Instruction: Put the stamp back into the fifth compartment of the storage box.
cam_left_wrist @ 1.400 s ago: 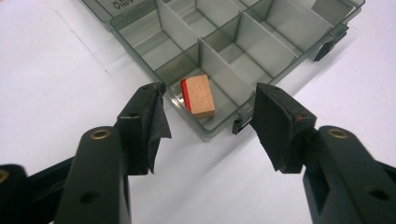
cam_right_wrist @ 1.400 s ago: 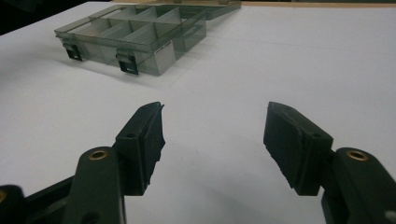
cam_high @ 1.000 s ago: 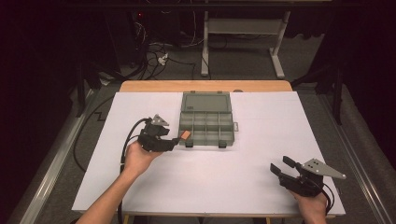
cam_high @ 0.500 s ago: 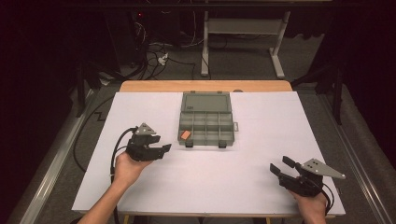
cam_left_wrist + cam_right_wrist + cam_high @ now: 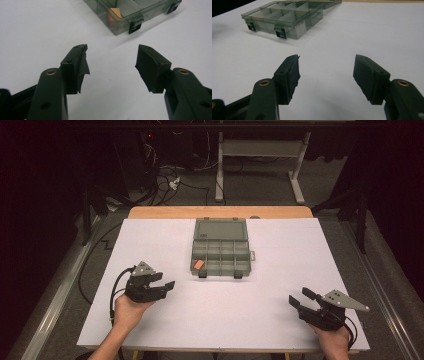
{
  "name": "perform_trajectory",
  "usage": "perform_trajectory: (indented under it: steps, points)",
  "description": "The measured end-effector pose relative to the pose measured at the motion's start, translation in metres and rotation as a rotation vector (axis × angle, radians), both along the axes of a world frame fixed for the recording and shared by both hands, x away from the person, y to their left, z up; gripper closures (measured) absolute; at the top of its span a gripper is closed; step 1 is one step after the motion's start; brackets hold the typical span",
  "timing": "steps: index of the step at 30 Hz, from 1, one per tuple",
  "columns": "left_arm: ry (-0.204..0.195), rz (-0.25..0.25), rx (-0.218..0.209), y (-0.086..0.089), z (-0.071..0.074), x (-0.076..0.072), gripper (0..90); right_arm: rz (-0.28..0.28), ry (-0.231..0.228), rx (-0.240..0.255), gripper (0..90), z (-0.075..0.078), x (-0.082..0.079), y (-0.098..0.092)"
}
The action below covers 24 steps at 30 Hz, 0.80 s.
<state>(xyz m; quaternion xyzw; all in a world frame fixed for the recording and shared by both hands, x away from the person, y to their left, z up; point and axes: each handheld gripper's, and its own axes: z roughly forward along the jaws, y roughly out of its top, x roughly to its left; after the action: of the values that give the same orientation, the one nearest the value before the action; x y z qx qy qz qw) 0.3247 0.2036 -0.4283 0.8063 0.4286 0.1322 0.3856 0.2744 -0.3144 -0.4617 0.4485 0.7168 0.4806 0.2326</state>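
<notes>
Block released into organizer box; left gripper pulled back
Orange block [image 5: 199, 264] sits in box [image 5: 220, 266] lower-left compartment; left gripper [image 5: 168, 285], jaws just opened wide, empty, now mid-left of frame; placement judged complete

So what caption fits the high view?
Two open claws, left and right, rest apart from an organizer box holding an orange piece.
</notes>
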Motion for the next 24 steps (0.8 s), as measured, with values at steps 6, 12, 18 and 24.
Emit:
perform_trajectory:
  steps: [6,12,18,24]
  points:
    - [-0.02,0.026,-0.007,0.008,-0.005,-0.007,40.9,0.001,0.006,-0.002,37.6,0.0,0.0,0.0]
    - [-0.037,0.046,-0.014,0.015,-0.009,-0.013,40.9,0.001,0.011,-0.007,37.7,0.0,0.001,0.0]
    - [-0.05,0.063,-0.021,0.022,-0.013,-0.021,40.5,-0.003,0.013,-0.007,37.6,0.0,0.0,0.0]
    - [-0.067,0.081,-0.037,0.03,-0.018,-0.027,40.1,-0.004,0.012,-0.009,37.6,0.0,0.0,0.001]
